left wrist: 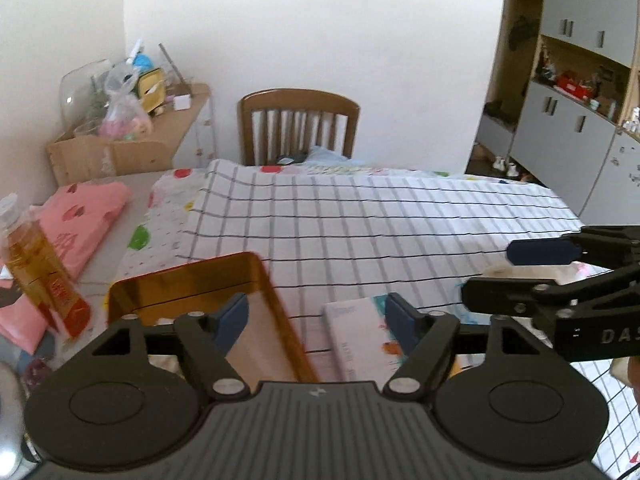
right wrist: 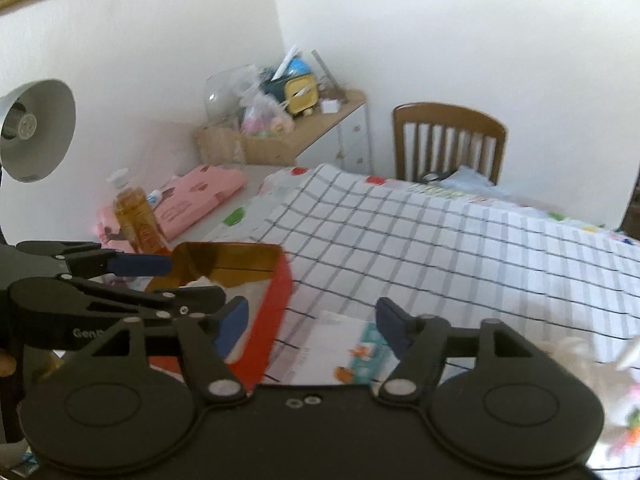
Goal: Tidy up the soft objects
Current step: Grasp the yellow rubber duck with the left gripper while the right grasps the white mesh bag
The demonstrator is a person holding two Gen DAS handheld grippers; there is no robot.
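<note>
left gripper [left wrist: 316, 320]: jaws standing spread, nothing between the pads; hovering over the near edge of the table, above the tin box and booklet.
right gripper [right wrist: 312, 322]: also spread and pinching nothing, sitting just beside the left one.
checked cloth [left wrist: 360, 224]: lying spread flat across the table, unfolded, a few ripples at the far left edge; neither gripper is touching it.
pink cloth [left wrist: 86, 220]: looking already folded, resting at the left of the table behind the bottle [left wrist: 38, 264].
tin box [left wrist: 192, 284]: open, next to the checked cloth's near edge; contents hard to tell.
progress: probably early-to-mid; one folded piece set aside, the checked cloth is waiting to be folded or stowed.
</note>
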